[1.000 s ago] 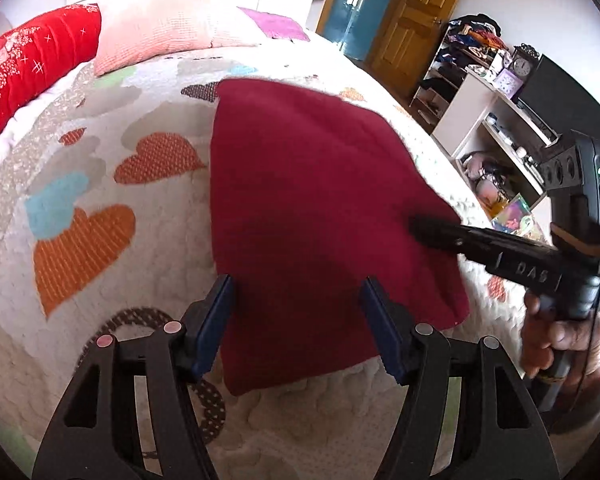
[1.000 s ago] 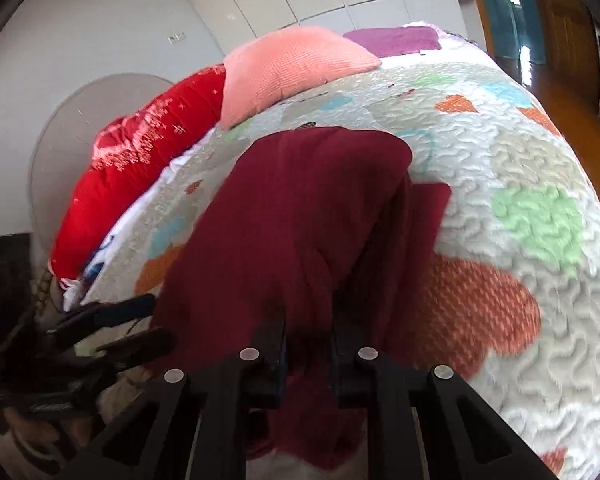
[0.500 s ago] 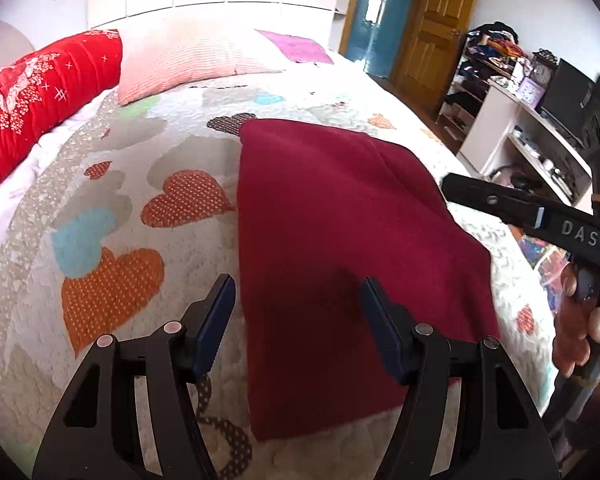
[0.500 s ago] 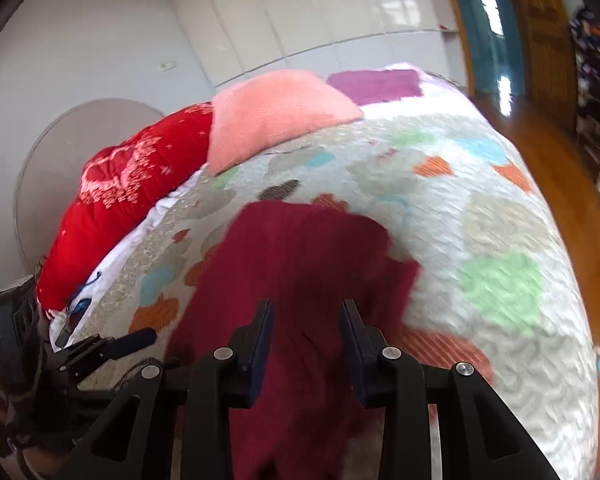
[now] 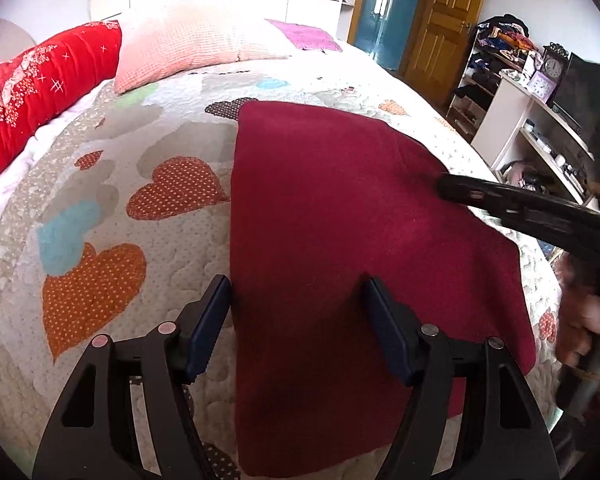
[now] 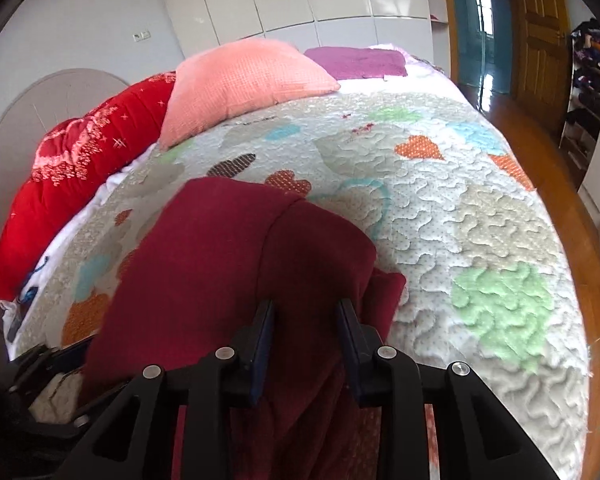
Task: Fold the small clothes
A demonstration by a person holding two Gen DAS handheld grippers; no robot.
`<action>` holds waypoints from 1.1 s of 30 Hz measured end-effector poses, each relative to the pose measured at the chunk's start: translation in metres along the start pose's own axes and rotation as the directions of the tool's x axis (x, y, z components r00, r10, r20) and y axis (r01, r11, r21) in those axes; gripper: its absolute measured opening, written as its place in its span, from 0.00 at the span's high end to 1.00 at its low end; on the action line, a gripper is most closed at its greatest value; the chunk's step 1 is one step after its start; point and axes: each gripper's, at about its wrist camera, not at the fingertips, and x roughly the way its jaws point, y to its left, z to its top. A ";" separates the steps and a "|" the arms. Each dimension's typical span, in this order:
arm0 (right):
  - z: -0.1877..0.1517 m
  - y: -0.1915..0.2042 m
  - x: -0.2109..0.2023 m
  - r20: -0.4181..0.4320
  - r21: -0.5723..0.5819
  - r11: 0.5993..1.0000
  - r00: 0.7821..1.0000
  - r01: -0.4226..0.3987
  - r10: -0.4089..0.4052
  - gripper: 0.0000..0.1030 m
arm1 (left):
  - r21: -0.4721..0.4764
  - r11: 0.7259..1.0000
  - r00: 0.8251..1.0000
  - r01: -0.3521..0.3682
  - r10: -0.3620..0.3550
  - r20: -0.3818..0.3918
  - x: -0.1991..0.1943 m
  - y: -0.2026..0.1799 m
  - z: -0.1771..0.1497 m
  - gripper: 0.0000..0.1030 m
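A dark red garment [image 5: 340, 240] lies spread on the quilted bed, with a folded-over layer along its right side; it also shows in the right wrist view [image 6: 236, 272]. My left gripper [image 5: 296, 300] is open and empty, hovering over the garment's near left part. My right gripper [image 6: 305, 316] is open, its jaws apart over the garment's right edge; its fingers [image 5: 500, 200] reach in from the right in the left wrist view.
The bed has a heart-patterned quilt [image 5: 140, 200]. A red pillow [image 5: 40, 92], a pink pillow [image 5: 192, 48] and a purple cloth [image 5: 304, 36] lie at the headboard. White shelves [image 5: 540, 140] with clutter stand right of the bed, beside a wooden door [image 5: 440, 16].
My right gripper opened and let go of the garment's edge, then pulled back and came close over the garment again. The left gripper rose and drew back a little, staying open.
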 end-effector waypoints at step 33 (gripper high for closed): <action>-0.047 -0.027 0.017 0.062 0.267 0.913 0.951 -0.309 0.303 0.45 | -0.244 0.934 0.961 0.263 -0.277 -0.023 0.027 0.039 0.015 0.34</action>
